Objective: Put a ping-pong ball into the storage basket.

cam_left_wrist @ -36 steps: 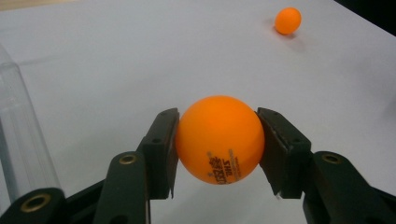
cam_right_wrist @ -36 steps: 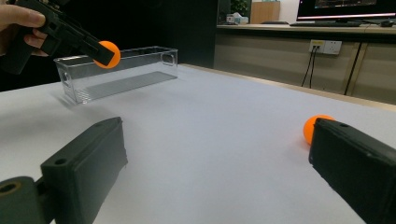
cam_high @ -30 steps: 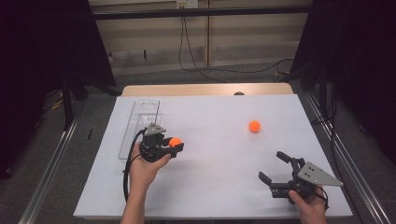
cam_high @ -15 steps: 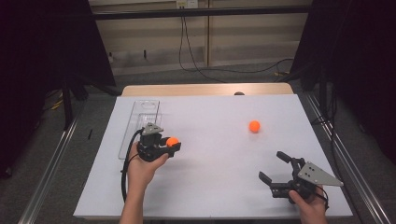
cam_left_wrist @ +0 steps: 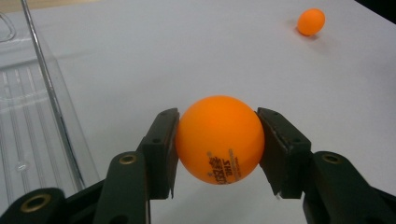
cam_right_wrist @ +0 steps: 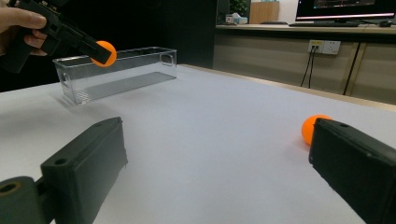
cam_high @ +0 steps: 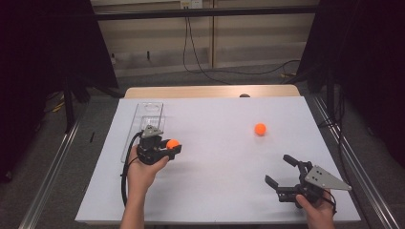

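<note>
Your left tongs (cam_high: 173, 147) are clamped on an orange ball (cam_left_wrist: 219, 139), one pad pressing each side of it, and the ball hangs clear of the white worktop (cam_high: 215, 143). Over the last second that hand has drifted a touch toward the clear bin (cam_high: 143, 125), which now sits just beside the tongs on their outer side; the grip itself has not changed. That reads as a carry under way: the ball is secured and the drop into the bin looks like the next step, though the ball is not yet over the rim.

Your right tongs (cam_high: 285, 172) stand wide with nothing between them and have kept their place, low over the worktop. The second ball (cam_high: 260, 129) lies ahead of them, well apart, untouched and ready for the following pick.
</note>
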Demonstrator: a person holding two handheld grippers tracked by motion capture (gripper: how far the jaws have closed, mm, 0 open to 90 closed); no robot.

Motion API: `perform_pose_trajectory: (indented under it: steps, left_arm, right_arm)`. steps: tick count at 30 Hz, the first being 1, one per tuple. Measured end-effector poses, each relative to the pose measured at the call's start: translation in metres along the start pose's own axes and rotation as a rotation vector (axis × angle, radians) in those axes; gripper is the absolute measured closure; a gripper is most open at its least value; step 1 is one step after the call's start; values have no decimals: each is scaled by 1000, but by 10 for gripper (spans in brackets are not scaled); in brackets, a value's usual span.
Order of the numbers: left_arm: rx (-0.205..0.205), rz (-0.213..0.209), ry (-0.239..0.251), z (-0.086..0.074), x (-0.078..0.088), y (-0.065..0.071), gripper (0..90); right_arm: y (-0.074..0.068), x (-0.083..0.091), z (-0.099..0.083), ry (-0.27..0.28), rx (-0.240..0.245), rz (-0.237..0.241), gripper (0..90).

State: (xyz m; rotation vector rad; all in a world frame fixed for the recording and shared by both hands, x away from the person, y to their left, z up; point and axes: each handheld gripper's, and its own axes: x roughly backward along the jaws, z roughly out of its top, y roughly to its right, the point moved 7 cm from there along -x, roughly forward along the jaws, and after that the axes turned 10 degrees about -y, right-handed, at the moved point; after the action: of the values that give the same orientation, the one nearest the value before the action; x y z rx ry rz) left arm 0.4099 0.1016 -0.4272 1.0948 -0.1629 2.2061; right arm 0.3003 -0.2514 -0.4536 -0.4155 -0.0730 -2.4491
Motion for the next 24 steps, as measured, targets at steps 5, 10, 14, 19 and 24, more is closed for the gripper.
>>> perform_pose_trajectory:
  steps: [5,10,14,19,24]
  left_arm:
    - [4,6,5,0,2,-3,510]
    - [10,18,9,0,5,-6,510]
    - [8,22,14,0,8,-7,510]
    - [12,24,12,0,9,-9,510]
    - [16,26,16,0,10,-10,510]
  right_arm:
    - [0,0,0,-2,1,2,35]
    - [0,0,0,-1,0,0,35]
    - [0,0,0,1,0,-1,35]
    - [0,0,0,0,2,0,35]
    - [0,0,0,0,-1,-1,35]
